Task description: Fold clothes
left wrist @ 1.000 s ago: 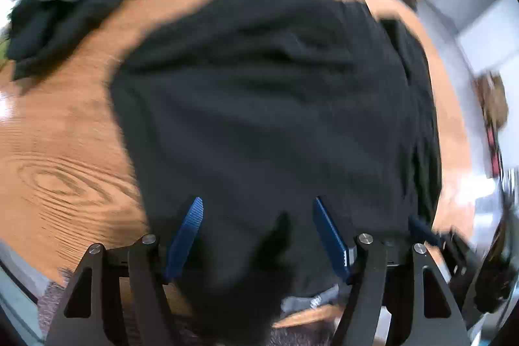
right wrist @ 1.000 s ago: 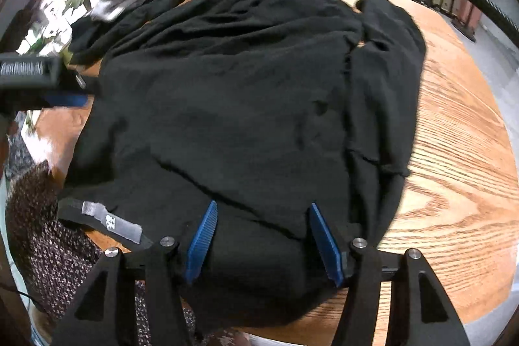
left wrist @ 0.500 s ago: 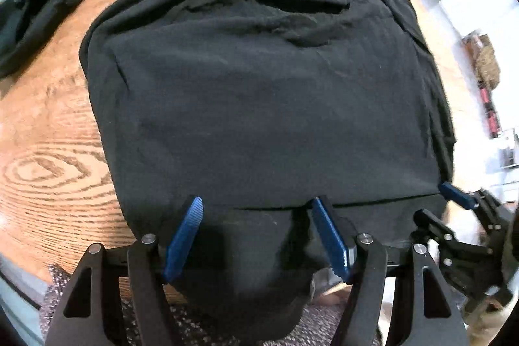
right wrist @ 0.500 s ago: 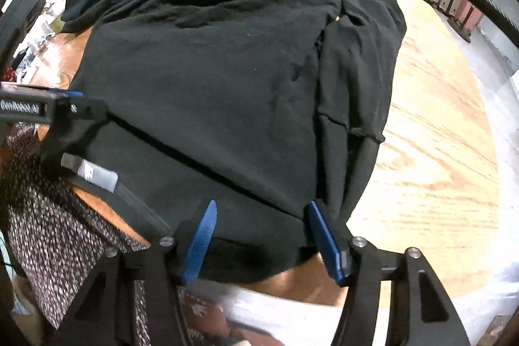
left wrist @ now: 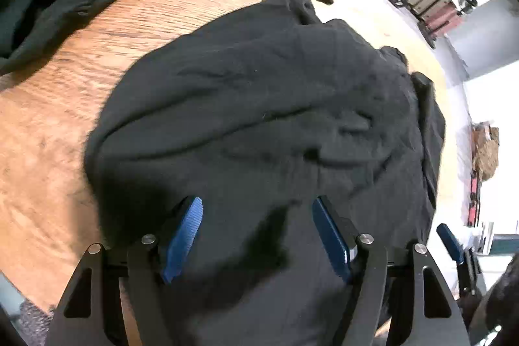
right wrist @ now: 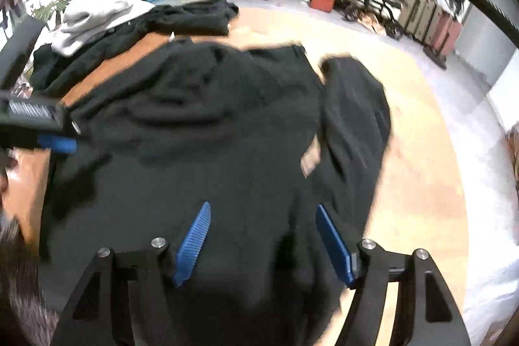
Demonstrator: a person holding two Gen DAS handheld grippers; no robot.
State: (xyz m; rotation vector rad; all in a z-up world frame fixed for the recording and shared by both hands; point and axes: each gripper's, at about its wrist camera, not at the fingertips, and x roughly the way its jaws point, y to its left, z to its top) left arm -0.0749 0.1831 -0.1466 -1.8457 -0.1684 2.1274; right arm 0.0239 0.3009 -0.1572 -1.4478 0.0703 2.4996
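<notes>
Garment status: black shirt is lying spread across the round wooden table, near hem bunching under both tools, one sleeve lying out flat beside the body on the right. It looks laid out flat so edges can be picked for a fold; folding proper isn't showing yet, my read.

Left gripper is hovering over the near part of the shirt, tongs spread wide, fabric below and between the blue pads but nothing pinched. It is pointing steeply down at the cloth.

Right gripper is sitting over the near-right part of the shirt, tongs opening right now; cloth is lying under the gap, pads not pressing on it as far as the blurred frame shows. It is also tilting steeply down, a bit shallower than the left.

Each tool is showing up at the edge of the other's view, so both are working side by side along the near hem.

Other clothes, dark and grey, are piling at the table's far edge, well apart from this shirt.
</notes>
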